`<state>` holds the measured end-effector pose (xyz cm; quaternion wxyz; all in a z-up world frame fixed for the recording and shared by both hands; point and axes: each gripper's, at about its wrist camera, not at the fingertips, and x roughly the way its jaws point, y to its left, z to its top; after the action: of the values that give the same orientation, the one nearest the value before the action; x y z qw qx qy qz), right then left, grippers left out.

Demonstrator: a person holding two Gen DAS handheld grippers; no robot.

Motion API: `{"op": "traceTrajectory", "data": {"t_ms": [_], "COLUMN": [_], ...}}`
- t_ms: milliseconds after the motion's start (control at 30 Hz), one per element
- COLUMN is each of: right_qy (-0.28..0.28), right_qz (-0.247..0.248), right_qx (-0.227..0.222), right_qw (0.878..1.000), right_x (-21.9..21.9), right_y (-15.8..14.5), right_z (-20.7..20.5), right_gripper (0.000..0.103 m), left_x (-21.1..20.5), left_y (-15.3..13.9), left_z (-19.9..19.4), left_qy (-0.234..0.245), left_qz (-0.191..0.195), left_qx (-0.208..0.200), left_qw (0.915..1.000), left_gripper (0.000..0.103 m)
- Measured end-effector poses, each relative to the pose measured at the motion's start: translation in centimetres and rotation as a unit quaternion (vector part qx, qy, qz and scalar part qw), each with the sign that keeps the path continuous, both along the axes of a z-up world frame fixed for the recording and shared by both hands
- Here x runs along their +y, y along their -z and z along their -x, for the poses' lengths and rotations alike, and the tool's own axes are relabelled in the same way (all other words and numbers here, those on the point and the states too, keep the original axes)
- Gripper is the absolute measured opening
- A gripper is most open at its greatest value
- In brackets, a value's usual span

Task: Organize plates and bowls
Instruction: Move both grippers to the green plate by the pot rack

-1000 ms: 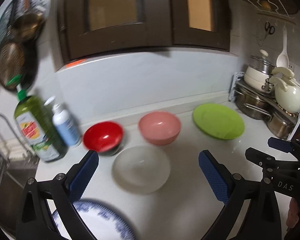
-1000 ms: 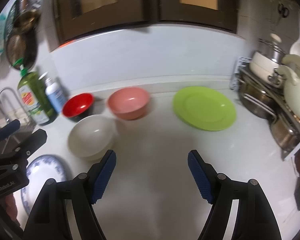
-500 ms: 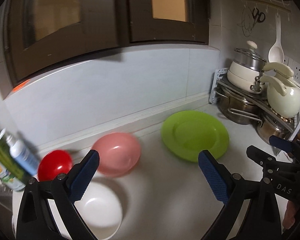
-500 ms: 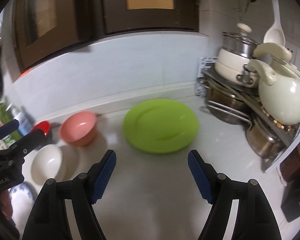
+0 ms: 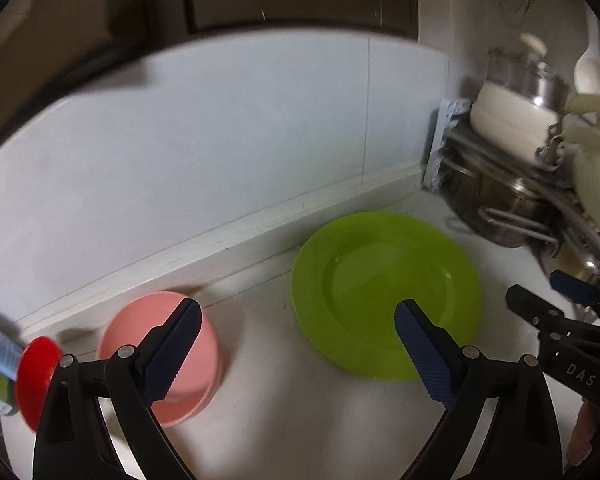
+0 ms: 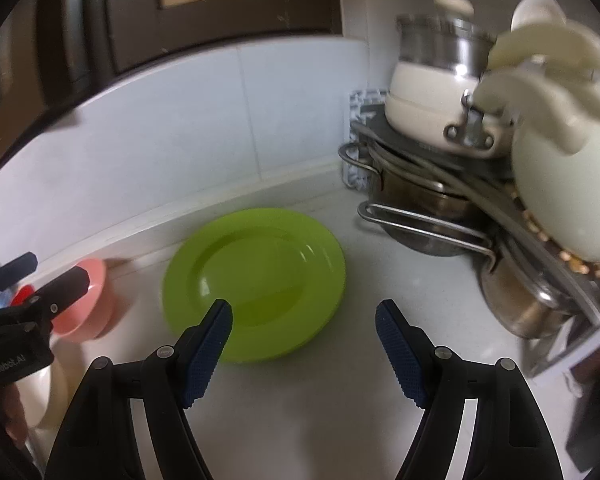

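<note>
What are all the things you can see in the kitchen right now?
Green plate: one, lime green, flat on the white counter near the back wall.
Pink bowl: one, pink, left of the plate.
Red bowl: one, red, left of the pink bowl.
White bowl: one, cream, at the left edge of the right wrist view.
Pots: several, steel and cream, stacked on a rack at the right.
Kettle: one, cream, by the pots.
Left tongs: open, empty.
Right tongs: open, empty.
</note>
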<state>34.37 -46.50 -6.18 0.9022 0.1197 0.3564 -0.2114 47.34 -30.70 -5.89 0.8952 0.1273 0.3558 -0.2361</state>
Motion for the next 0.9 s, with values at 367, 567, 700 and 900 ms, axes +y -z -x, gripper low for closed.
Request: {"op": "traceTrajectory", "data": {"t_ms": [367, 567, 700, 900], "right_qy": [0.018, 0.024, 0.031, 0.032], "right_qz": [-0.009, -0.023, -0.03, -0.048], "right_qx": [0.039, 0.06, 0.075, 0.088], "right_qw": [0.999, 0.998, 0.996, 0.994], "right_x": [-4.0, -5.3, -5.9, -6.5], "right_y": [4.2, 6.4, 7.6, 8.9], "right_z": [-5.1, -7.2, -8.2, -9.2], "right_gripper": [0.075, 0.074, 0.071, 0.063], "left_x": [-3.9, -4.6, -4.9, -5.6], "left_y": [5.6, 7.9, 8.8, 9.5], "left_z": [-6.0, -8.0, -9.0, -10.1], "left_qy": [-0.001, -0.01, -0.011, -0.008], "left_qz": [-0.031, -0.045, -0.048, -0.044], "left_qx": [0.059, 0.08, 0.098, 0.118], "left_qw": [0.9977, 0.9957, 0.994, 0.992], "left_gripper": [0.089, 0.081, 0.076, 0.067]}}
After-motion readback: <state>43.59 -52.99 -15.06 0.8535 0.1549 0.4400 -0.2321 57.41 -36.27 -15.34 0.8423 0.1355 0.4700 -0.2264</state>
